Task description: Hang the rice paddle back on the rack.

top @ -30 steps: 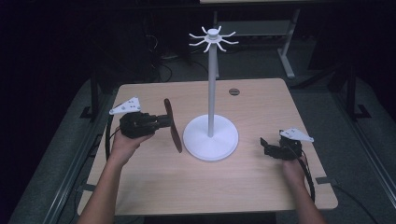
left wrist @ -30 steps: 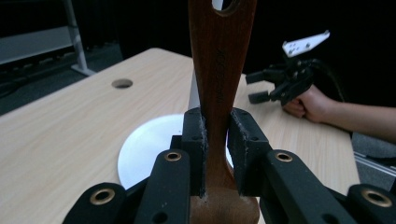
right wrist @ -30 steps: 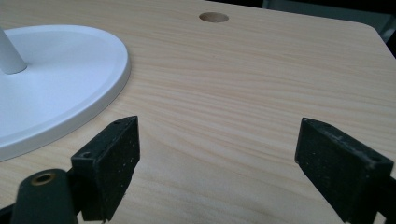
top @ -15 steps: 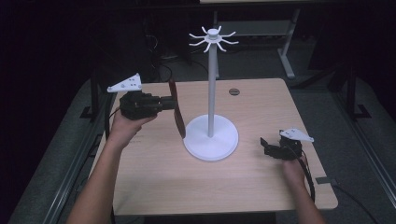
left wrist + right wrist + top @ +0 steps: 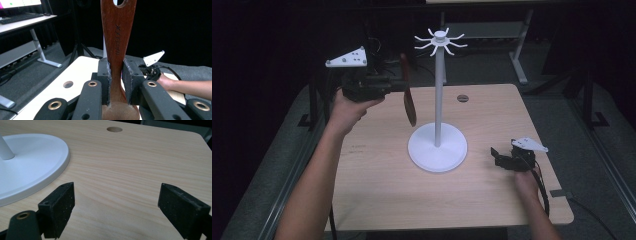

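My left hand-held gripper [image 5: 399, 85] raised above table's far-left part, forearm stretched forward, hand [image 5: 349, 107] gripping from below; grey plate on top. Jaws clamped tight on wooden spoon [image 5: 117, 50], handle pointing up between pads. My right hand-held gripper [image 5: 498, 156] low at table's right side, jaws spread wide, nothing between them; right hand [image 5: 527, 182] behind it.

A pale, light-wood table [image 5: 377, 190] with fine straight grain was seen under a plain white metal stand with a round base and spoked top [image 5: 438, 145]. A dark reddish-brown wooden spoon [image 5: 117, 37], stamped with darker lettering on its handle, was shown between the black jaws of the left hand-held gripper [image 5: 116, 75], whose rivets were brass-coloured. The right hand-held gripper [image 5: 125, 206] was black, with a pale grey plate. The surroundings were dark.
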### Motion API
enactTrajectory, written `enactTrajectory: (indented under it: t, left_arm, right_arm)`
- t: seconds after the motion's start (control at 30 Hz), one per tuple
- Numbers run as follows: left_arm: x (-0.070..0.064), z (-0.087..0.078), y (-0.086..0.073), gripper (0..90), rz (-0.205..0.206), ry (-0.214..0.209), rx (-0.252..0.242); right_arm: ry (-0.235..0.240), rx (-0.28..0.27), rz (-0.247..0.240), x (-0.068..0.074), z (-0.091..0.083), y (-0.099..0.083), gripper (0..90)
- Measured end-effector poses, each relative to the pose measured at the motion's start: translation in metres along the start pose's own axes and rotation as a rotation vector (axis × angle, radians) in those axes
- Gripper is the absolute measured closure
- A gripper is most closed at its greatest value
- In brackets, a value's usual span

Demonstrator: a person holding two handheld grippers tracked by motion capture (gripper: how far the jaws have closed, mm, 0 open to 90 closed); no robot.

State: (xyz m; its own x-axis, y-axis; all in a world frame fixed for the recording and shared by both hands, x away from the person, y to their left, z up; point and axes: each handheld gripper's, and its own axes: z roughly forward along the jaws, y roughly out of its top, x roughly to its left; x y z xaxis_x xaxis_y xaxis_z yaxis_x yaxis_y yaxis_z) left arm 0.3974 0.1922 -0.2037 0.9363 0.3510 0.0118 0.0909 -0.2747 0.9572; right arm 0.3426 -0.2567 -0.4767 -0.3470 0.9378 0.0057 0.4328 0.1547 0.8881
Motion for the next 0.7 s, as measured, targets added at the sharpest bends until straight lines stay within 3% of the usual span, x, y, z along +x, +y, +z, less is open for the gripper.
enactTrajectory:
  t: [0.33, 0.7]
  left_arm:
    - [0.002, 0.006, 0.019, 76.7, 0.022, -0.004, -0.011]
    - [0.004, 0.018, 0.022, 76.6, 0.020, -0.015, 0.001]
  right_arm:
    - [0.001, 0.000, -0.001, 0.000, 0.000, 0.000, 13.4]
    - [0.003, -0.001, -0.001, 0.000, 0.000, 0.000, 13.5]
